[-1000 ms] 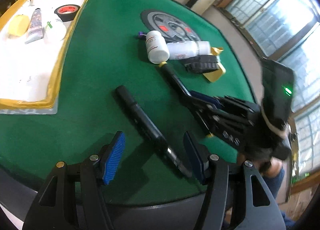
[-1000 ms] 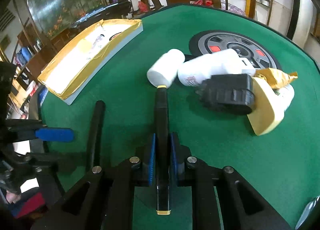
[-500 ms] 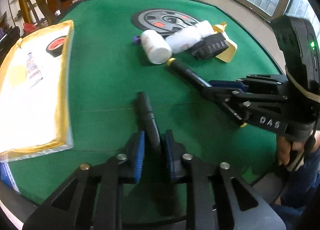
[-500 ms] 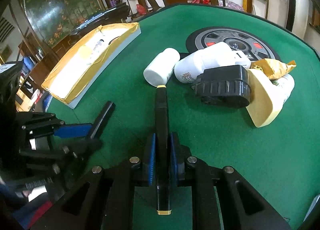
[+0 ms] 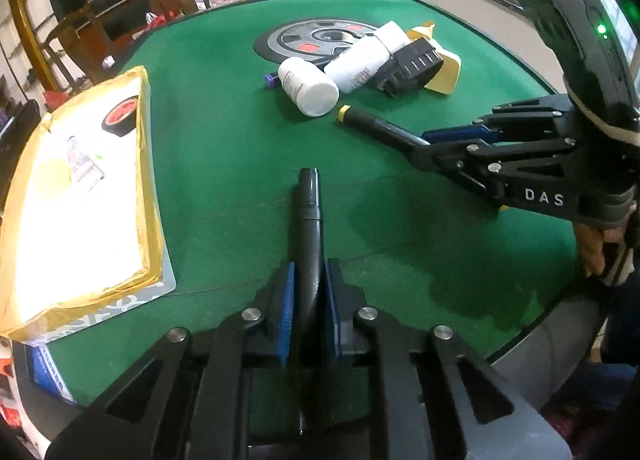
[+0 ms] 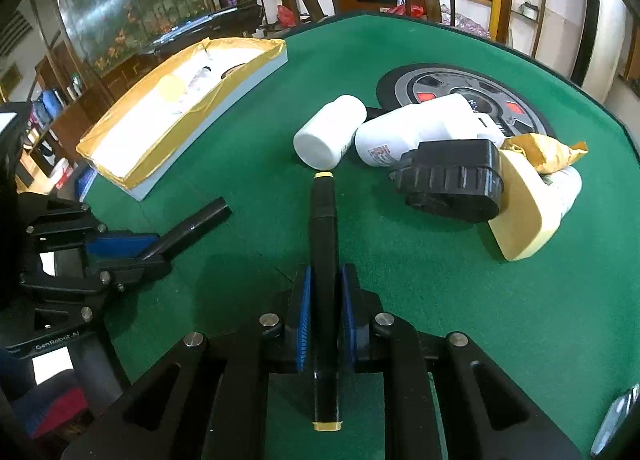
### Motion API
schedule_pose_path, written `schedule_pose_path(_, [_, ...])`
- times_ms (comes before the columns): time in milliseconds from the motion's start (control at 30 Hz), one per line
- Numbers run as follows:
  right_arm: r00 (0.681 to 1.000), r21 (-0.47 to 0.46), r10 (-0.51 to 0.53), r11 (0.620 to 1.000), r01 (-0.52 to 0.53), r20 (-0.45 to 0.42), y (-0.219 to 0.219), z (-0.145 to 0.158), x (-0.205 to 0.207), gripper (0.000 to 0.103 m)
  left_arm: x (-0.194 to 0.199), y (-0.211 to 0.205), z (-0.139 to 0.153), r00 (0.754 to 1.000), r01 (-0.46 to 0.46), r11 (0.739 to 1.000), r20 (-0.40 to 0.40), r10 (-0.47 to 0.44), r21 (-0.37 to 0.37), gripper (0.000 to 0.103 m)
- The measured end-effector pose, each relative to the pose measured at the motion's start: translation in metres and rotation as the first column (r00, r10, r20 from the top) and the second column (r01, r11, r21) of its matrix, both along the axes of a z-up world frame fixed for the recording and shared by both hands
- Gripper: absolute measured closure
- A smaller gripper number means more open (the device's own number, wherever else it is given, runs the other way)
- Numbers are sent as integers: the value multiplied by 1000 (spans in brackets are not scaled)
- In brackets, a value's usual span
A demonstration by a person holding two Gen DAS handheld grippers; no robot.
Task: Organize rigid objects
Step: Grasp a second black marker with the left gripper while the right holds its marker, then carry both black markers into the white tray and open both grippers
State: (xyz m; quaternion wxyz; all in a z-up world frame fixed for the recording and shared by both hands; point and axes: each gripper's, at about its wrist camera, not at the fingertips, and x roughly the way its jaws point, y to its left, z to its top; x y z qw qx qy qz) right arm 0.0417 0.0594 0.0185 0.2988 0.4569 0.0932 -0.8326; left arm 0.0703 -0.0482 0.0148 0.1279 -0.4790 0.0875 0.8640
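My left gripper is shut on a plain black marker and holds it just above the green table; the same marker shows in the right wrist view. My right gripper is shut on a black pen with yellow ends, also seen from the left wrist. The right gripper is to the right of the left one. A gold-rimmed white tray lies at the left.
A pile sits ahead: two white bottles, a black battery pack, a beige block, a crumpled yellow wrapper, over a round grey disc. The tray holds red-cored tape, a tube and a yellow pad.
My left gripper has closed on the black marker and lifted it, swinging round to face the pile. The right gripper keeps its hold on the yellow-ended pen.
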Motion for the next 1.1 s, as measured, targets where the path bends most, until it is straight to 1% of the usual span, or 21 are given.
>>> schedule_pose_path(33, [1000,-16,0,1000,0,8,1,0,0,90,-1,-1,0,1000,-6,1000,-3,6,17,91])
schedule_pose_path(67, [1000,-26,-2,1000,2,9,1,1,-1,90,0,-4,2,1000,-8,999,-10,9,50,91])
schedule_pose_path(133, [1000,-74,-10,997,10,1,5,7,-1,90,-2,-8,8,999,-25,995,-35,28,98,91])
schedule_pose_path(233, [1000,-135,-4,991,4,3,10,14,-2,90,-3,-17,25,993,-62,983,-85,78,173,91])
schedule_pose_path(300, [1000,-157,-5,988,4,-7,11,17,-2,90,-6,-22,31,990,-79,975,-99,101,206,91])
schedule_pose_path(400, [1000,-181,-3,984,2,-6,11,20,-2,90,-8,-28,33,987,-102,967,-101,128,234,91])
schedule_pose_path(500, [1000,-188,0,982,-2,-11,9,21,-2,90,-9,-31,31,987,-111,960,-84,136,256,91])
schedule_pose_path(733, [1000,-208,2,978,-1,6,6,17,-4,90,-6,-30,30,989,-96,957,-84,123,275,91])
schedule_pose_path(900, [1000,-240,-30,970,29,1,11,18,-6,90,-5,-36,36,988,-88,948,-95,122,305,91])
schedule_pose_path(1100, [997,-282,-57,957,69,48,11,16,-12,90,-4,-54,45,984,-86,932,-116,134,352,91])
